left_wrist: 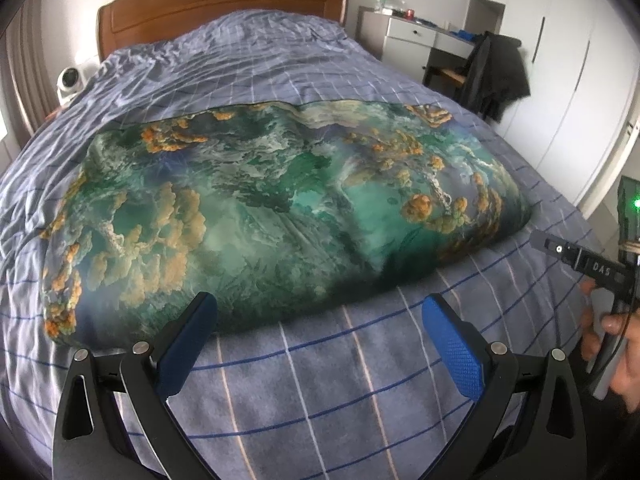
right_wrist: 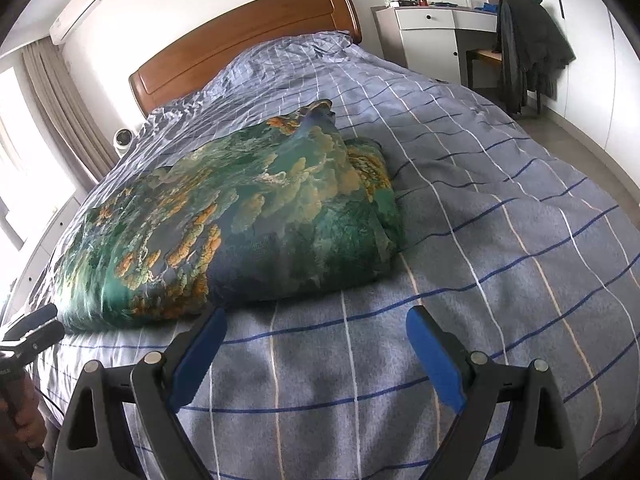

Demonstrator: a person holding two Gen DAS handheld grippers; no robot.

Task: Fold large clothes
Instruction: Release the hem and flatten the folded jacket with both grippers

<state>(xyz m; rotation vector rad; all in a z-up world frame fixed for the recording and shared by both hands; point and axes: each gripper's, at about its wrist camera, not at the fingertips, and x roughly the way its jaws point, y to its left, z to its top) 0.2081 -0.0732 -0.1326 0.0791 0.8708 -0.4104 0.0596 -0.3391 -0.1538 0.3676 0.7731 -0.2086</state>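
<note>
A large green and orange patterned cloth [left_wrist: 280, 208] lies folded into a long thick band across the bed; it also shows in the right wrist view [right_wrist: 240, 216]. My left gripper [left_wrist: 318, 308] is open and empty, just short of the cloth's near edge. My right gripper [right_wrist: 316, 320] is open and empty, near the cloth's right front corner. The right gripper's body [left_wrist: 592, 268] shows at the right edge of the left wrist view. The left gripper's body [right_wrist: 32, 332] shows at the left edge of the right wrist view.
The bed has a blue checked cover [left_wrist: 340, 380] and a brown wooden headboard [left_wrist: 224, 4]. A white desk [right_wrist: 432, 28] and a chair with a dark jacket [right_wrist: 524, 44] stand at the far right. A small white device [left_wrist: 70, 82] sits left of the bed.
</note>
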